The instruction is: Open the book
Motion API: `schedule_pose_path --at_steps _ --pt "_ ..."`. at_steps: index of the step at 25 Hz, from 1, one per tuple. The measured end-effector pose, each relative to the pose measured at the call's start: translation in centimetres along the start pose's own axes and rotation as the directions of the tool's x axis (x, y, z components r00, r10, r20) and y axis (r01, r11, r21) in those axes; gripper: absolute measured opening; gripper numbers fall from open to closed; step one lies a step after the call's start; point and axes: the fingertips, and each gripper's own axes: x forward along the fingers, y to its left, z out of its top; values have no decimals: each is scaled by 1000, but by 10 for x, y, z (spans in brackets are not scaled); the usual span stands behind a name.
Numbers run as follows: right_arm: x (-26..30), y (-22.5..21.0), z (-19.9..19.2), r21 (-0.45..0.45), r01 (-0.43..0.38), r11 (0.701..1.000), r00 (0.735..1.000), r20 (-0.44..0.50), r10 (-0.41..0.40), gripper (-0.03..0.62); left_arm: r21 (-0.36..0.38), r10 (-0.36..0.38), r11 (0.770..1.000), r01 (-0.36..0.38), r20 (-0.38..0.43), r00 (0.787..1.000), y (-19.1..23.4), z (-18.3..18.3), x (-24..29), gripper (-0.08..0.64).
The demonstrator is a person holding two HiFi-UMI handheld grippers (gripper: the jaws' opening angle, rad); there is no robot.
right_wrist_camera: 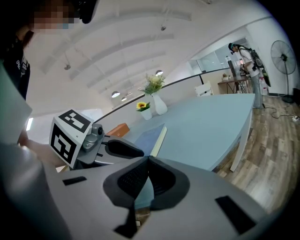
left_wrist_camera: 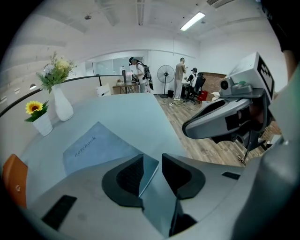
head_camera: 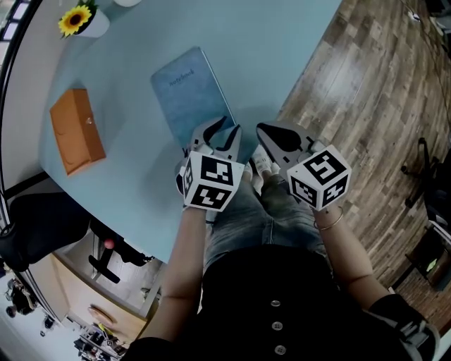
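Head view shows the blue soft-cover notebook [head_camera: 190, 92] lying shut and flat on the pale blue tabletop [head_camera: 282, 49], its short end close to the near edge and its cover with the printed word facing up.

The left gripper [head_camera: 229, 127] hangs over the notebook's near right corner. In the left gripper view its jaws stand apart with that corner in the gap, and the pads do not appear to press on it.

The right gripper [head_camera: 264, 130] is just beside it, past the tabletop's near edge, with its jaws together on nothing.

Toward the left edge lies an orange flat box [head_camera: 77, 130], and at the far left corner stands a sunflower in a white pot [head_camera: 81, 21].

Opening looks unstarted: the cover has yet to be pinched and lifted.
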Motion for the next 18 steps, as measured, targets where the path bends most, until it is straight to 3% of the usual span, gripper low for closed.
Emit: schedule_pose_path --at_steps 4,18 --pt "1 -3 -10 20 11 1000 1000 -6 -11 2 35 37 999 -36 -19 999 5 -3 6 124" --pt "-4 -15 -20 57 31 998 999 -8 -31 2 97 57 994 -49 -90 994 2 -15 22 123"
